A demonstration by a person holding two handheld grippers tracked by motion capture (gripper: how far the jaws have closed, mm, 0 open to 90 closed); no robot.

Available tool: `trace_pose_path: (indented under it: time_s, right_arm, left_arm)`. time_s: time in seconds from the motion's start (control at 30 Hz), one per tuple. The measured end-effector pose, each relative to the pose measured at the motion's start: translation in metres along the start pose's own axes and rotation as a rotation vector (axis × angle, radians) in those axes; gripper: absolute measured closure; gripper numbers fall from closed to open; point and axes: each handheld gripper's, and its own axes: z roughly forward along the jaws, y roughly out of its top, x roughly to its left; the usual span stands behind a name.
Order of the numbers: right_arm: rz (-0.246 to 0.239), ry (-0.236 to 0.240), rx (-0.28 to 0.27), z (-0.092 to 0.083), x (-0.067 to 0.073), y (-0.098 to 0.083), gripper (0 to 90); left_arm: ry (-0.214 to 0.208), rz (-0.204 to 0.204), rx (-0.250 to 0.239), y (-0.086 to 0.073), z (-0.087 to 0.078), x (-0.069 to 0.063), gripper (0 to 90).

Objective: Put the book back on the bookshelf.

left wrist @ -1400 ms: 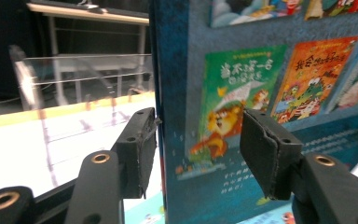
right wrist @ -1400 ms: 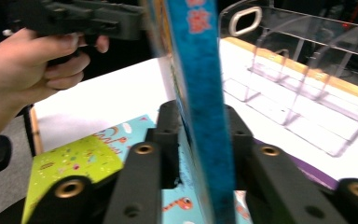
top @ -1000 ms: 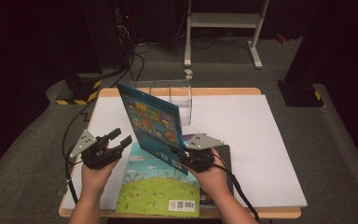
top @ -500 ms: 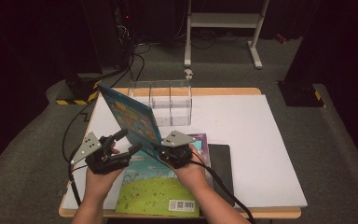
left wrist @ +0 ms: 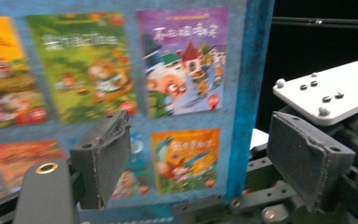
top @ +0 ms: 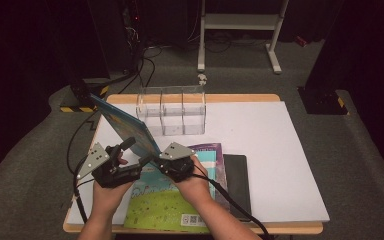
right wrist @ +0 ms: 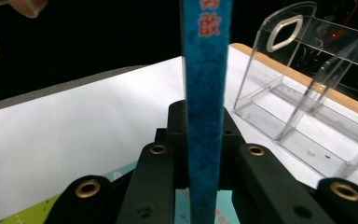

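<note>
A thin blue picture book [top: 125, 127] stands on edge above the table's left part. My right gripper [top: 164, 161] is shut on its lower edge. In the right gripper view the book's blue spine [right wrist: 205, 93] rises straight out of the closed right gripper [right wrist: 205, 186]. My left gripper [top: 136, 152] sits just left of the book, its jaws wide apart after opening further. In the left gripper view the book's cover [left wrist: 121, 93] with small pictures faces the left gripper [left wrist: 205, 154], whose pads [left wrist: 105, 158] press on nothing.
A clear three-slot organizer [top: 172, 110] stands at the back of the white mat [top: 270, 150]. Flat under the hands lie a green book [top: 165, 200], a purple and teal book [top: 212, 155] and a black book [top: 237, 180]. Cables trail off the table's left side.
My right gripper has carried the blue book to the left, up against the left gripper. The left gripper's jaws have spread wider.
</note>
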Motion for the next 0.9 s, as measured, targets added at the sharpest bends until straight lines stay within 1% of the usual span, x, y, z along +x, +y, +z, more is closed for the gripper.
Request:
trace_pose_path:
  time_s: [0.03, 0.1, 0.13, 0.2, 0.27, 0.33, 0.43, 0.53, 0.6, 0.7, 0.8, 0.9]
  right_arm:
    - [-0.003, 0.002, 0.0, 0.001, 0.001, 0.0, 80.5]
    - [-0.005, 0.005, 0.004, 0.003, 0.003, 0.001, 80.2]
    - [0.004, 0.011, 0.003, 0.004, 0.002, 0.001, 80.0]
    - [0.006, 0.015, 0.002, 0.004, 0.002, 0.001, 79.3]
    - [0.018, 0.015, 0.013, 0.003, 0.002, 0.0, 75.9]
    - [0.032, 0.028, 0.018, -0.001, 0.001, -0.004, 72.2]
    - [0.037, 0.034, 0.012, -0.01, 0.001, -0.01, 72.4]
    - [0.036, 0.04, 0.011, -0.015, 0.002, -0.013, 71.7]
    - [0.036, 0.05, 0.008, -0.016, 0.004, -0.013, 71.5]
    - [0.027, 0.078, 0.005, -0.016, 0.01, -0.013, 71.0]
    - [0.012, 0.097, 0.004, -0.013, 0.017, -0.014, 70.4]
    - [0.01, 0.122, 0.01, -0.009, 0.022, -0.015, 69.1]
  left_arm:
    - [0.001, -0.002, 0.001, 0.0, 0.001, -0.001, 21.8]
    - [0.019, 0.0, -0.006, -0.001, 0.001, -0.001, 20.3]
    - [0.022, -0.003, -0.007, -0.001, 0.001, -0.001, 20.3]
    - [0.028, 0.0, -0.011, -0.002, 0.001, -0.002, 20.1]
    - [0.031, 0.005, -0.012, -0.002, 0.001, -0.002, 20.0]
    - [0.035, -0.007, -0.009, -0.002, 0.001, -0.001, 20.0]
    - [0.044, -0.006, -0.009, -0.003, 0.001, -0.001, 19.5]
    - [0.056, -0.01, -0.007, -0.002, 0.001, -0.002, 18.8]
    - [0.074, -0.014, -0.009, -0.002, 0.001, -0.002, 17.4]
    - [0.097, -0.022, -0.007, -0.001, 0.0, -0.002, 15.2]
    - [0.126, -0.025, 0.001, 0.0, -0.001, -0.003, 14.4]
    - [0.154, -0.024, 0.008, 0.0, -0.002, -0.004, 14.3]
